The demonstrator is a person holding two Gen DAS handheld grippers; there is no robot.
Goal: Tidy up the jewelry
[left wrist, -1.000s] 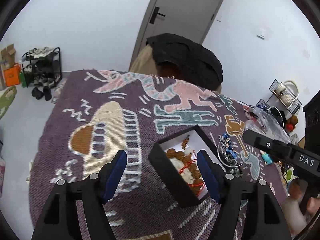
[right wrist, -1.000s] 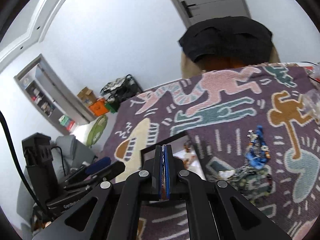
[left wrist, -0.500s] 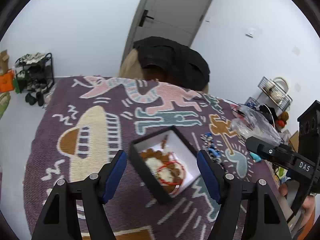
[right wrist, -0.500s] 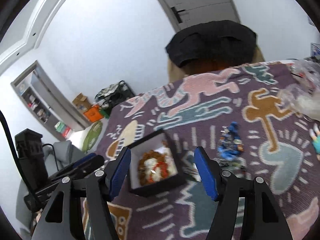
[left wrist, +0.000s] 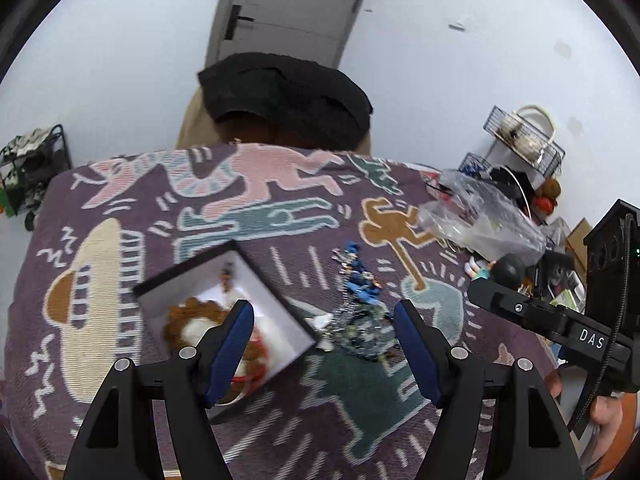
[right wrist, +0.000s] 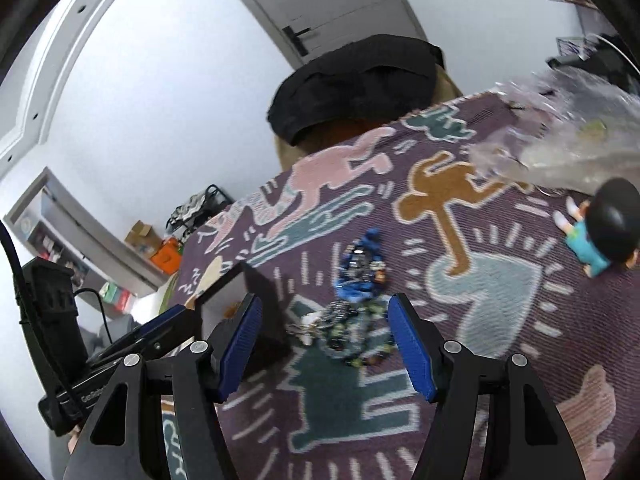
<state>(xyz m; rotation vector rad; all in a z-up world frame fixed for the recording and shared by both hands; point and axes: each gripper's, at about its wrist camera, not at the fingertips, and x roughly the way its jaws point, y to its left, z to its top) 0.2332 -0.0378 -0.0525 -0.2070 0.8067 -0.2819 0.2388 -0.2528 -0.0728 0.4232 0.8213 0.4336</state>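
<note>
table cover: purple woven cloth (left wrist: pixel 280 420) with cartoon figures, carries everything; chair with a dark garment (left wrist: pixel 284 96) behind the far edge.
clutter: clear plastic bag (left wrist: pixel 480 220) at the far right of the cloth, small doll (right wrist: pixel 600 236) lying just in front of it. Not part of the sort, as far as I can judge.
box: black, white-lined jewelry box (left wrist: pixel 276 300), open, sits left of centre on the cloth. Already holds a brown bead bracelet (left wrist: pixel 192 316) plus something white and a red cord. In the left wrist view it has slid from between the fingers to the left side of frame, so that hand has swung rightward.
loose pile: tangle of blue and dark beaded jewelry (left wrist: pixel 360 300), on the cloth just right of the box, apart from it or barely touching its corner; too blurred to count pieces.
left gripper (left wrist: pixel 324 340): wide, empty, unchanged over the last second; now framing the gap between box and pile.
right gripper (right wrist: pixel 324 340): was pinched flat shut a second ago over the box, now spread wide, nothing between the pads. The pile lies between its fingertips in view, not touched.
read: looks like one piece is dropped off and both hands are shifting to the pile. Next pick probably comes from the tangle; risk is snagging several strands at once.
</note>
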